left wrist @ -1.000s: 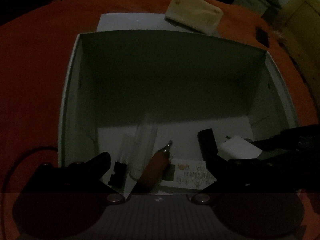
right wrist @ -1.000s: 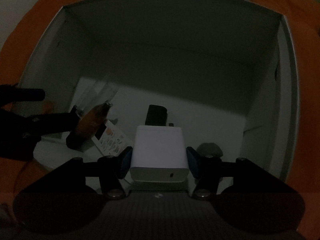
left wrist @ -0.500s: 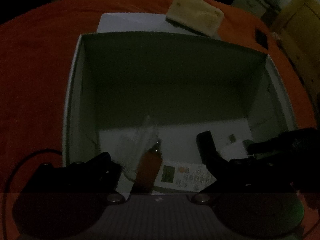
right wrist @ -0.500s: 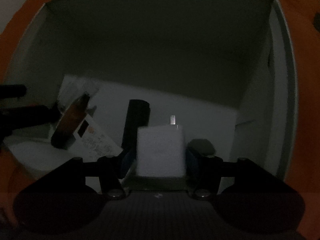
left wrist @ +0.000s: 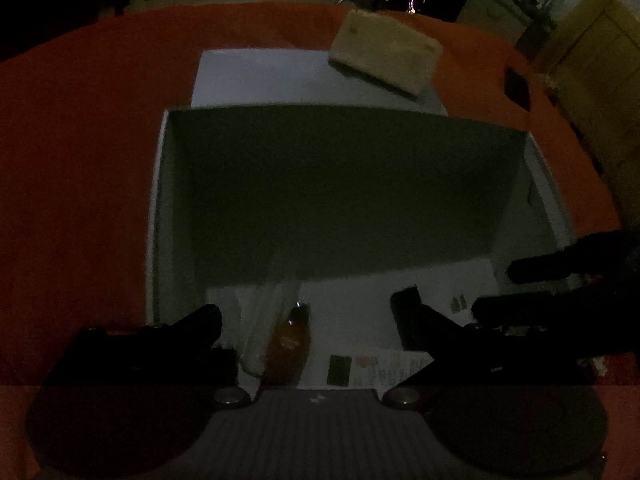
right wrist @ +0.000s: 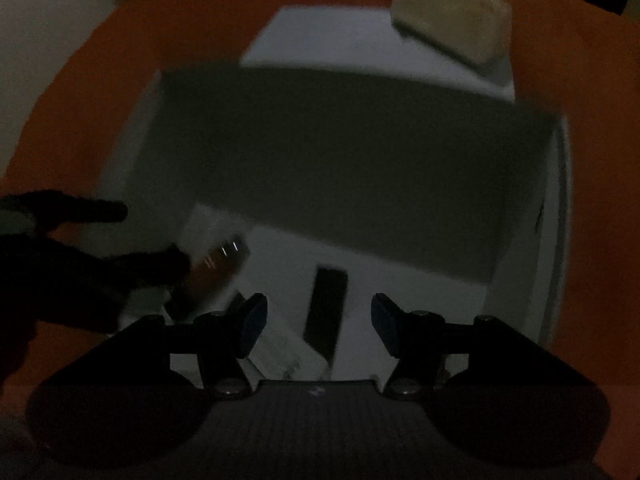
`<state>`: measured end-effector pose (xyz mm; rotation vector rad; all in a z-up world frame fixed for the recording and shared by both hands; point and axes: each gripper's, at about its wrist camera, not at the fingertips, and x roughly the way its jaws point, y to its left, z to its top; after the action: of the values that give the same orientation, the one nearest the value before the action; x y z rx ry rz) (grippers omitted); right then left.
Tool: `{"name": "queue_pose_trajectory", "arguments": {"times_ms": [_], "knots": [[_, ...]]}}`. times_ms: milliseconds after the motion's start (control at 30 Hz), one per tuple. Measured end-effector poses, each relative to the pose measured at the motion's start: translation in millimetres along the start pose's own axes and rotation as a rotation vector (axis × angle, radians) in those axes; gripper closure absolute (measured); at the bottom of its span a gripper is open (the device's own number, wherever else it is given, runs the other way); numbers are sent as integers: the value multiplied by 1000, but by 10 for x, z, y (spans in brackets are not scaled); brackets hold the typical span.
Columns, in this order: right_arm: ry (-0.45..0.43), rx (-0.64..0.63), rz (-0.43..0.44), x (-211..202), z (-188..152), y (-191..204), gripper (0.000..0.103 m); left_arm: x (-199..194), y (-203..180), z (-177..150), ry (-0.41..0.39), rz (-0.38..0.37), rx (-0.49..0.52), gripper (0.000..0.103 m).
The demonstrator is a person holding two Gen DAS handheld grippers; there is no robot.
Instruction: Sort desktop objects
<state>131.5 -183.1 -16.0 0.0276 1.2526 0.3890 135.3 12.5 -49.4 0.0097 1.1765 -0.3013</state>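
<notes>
A white open box (left wrist: 158,216) (right wrist: 558,208) stands on an orange cloth. Inside lie a brown bottle (left wrist: 289,344) (right wrist: 208,268) with clear plastic wrap (left wrist: 262,320), a black block (left wrist: 408,312) (right wrist: 326,312) and a printed leaflet (left wrist: 380,364) (right wrist: 280,352). My left gripper (left wrist: 320,320) is open above the box's near edge, over the bottle. My right gripper (right wrist: 318,330) is open and empty above the box floor. The white charger is not seen in the right wrist view; only its metal prongs (left wrist: 459,303) show on the floor in the left wrist view.
A flat white lid (left wrist: 280,80) (right wrist: 340,40) lies behind the box, with a beige pouch (left wrist: 384,58) (right wrist: 452,24) on its far right corner. A small black object (left wrist: 516,88) lies on the cloth at right. A wooden cabinet (left wrist: 592,72) stands beyond.
My right gripper opened, let go of the white charger in the box and drew back upward. My left gripper also rose and pulled back a little; the bottle stays in the box.
</notes>
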Motion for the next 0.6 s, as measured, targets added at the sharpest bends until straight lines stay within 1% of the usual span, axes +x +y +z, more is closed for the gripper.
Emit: {"name": "queue_pose_trajectory", "arguments": {"times_ms": [167, 300, 367, 600], "knots": [[-44, 26, 15, -229, 159, -29, 41, -127, 31, 182, -47, 14, 21, 0], [-46, 125, 67, -358, 287, -134, 41, -213, 49, 349, -82, 26, 63, 0], [-59, 161, 78, -431, 363, -187, 41, -240, 53, 440, -102, 8, 101, 0], [-105, 202, 84, -602, 741, -313, 41, -239, -13, 875, -115, 43, 279, 0]]}}
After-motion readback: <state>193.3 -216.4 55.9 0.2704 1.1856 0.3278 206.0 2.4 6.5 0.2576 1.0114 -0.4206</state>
